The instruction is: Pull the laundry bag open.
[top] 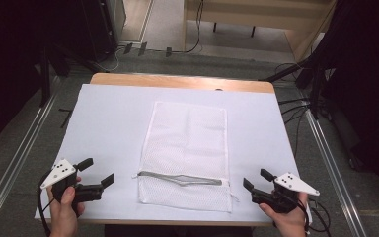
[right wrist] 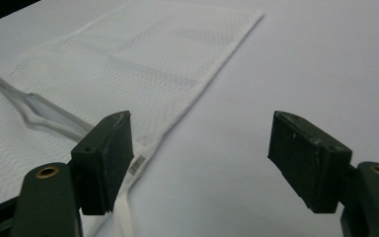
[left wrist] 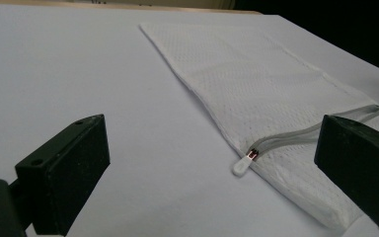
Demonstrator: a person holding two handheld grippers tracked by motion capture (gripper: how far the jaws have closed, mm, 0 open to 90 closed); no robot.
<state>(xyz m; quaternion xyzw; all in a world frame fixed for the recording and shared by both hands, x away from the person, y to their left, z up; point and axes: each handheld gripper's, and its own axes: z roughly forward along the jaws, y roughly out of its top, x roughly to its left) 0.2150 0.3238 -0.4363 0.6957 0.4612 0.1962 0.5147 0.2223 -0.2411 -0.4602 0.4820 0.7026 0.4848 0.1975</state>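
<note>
At the lower left of the high view, the person's left hand (top: 65, 207) is holding the left gripper (top: 96, 172) with its jaws spread wide and nothing between them, its tips pointing toward the middle of the frame. In the left gripper view, the zipper pull (left wrist: 242, 164) is lying on the sheet at the bag's near corner, between the two black jaws but farther off.

In the centre of the frame, a white mesh laundry bag (top: 187, 138) is lying flat on the white table cover (top: 108, 123), with its grey zipper (top: 182, 178) running across the lower part and gaping slightly open near its middle. The bag is looking light, thin and limp, so it will likely sag and fold when lifted; the hemmed corners, or the small pull tab, are seeming the firmest places to pinch.

At the lower right, the right gripper (top: 256, 180) is also sitting released and empty, just beside the bag's lower right corner.
</note>
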